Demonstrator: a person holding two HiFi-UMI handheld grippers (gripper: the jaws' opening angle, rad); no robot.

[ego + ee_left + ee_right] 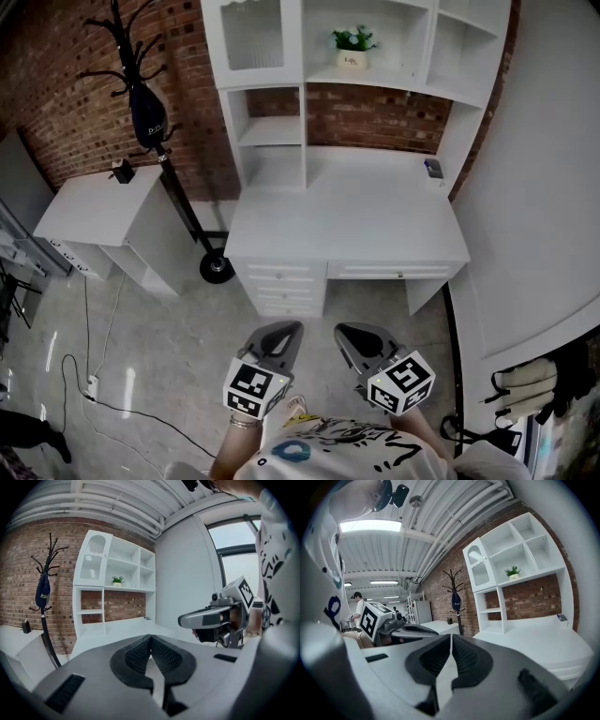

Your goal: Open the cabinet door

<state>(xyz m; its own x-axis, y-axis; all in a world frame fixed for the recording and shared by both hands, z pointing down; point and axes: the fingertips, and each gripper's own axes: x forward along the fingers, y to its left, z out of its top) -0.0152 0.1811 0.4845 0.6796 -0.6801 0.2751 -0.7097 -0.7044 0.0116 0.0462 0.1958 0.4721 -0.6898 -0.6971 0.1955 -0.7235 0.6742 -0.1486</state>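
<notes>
Cabinet door (255, 36): white frame, arch-top pane w/ fine vertical ribbing. Upright, shut, flush w/ frame. Location: top-left compartment of white hutch (274, 131) on desk (347, 220), just left of open shelves (403, 37). Handle not discernible.

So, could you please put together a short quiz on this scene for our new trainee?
1. True or false: the left tool and the right tool are both shut and empty.
2. Where does the potted plant stand? A: on the desk top. B: on a hutch shelf. C: on the floor.
3. Fill in: the cabinet door is ____.
Key: 1 true; 2 B; 3 closed.
</notes>
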